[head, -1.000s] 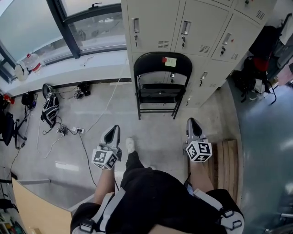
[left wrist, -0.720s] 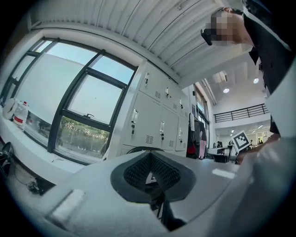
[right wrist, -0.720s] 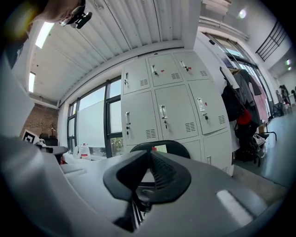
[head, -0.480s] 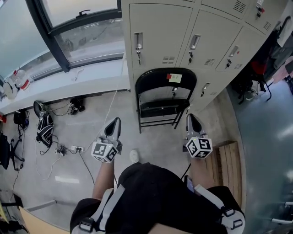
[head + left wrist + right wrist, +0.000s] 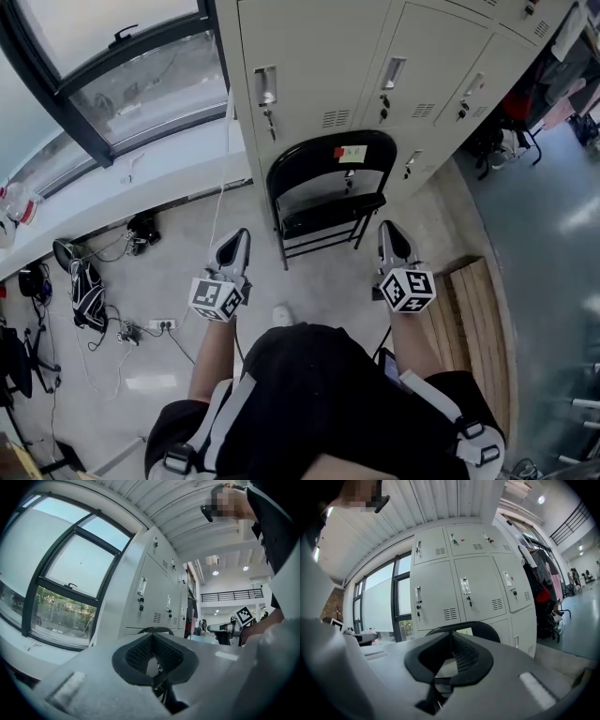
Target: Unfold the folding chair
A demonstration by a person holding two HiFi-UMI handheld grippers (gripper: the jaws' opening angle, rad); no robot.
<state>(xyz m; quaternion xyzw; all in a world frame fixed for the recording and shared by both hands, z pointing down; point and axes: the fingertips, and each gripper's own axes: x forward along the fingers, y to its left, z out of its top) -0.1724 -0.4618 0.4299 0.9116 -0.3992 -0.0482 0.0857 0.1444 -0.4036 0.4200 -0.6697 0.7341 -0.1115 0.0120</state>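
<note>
Straight ahead to folding chair (image 5: pixel 323 202), upright against lockers (image 5: pixel 375 75), between left gripper (image 5: pixel 235 239) and right gripper (image 5: pixel 390 232); right slightly nearer; both jaws together, holding nothing.

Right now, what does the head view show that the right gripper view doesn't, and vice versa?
Head view only: a power strip, cables and a black bag below the window. Right gripper view only: the ceiling, a lamp, a railing, and a look along the right gripper, jaws shut and empty. Both: the chair with its note, the lockers behind it, the window.
</note>
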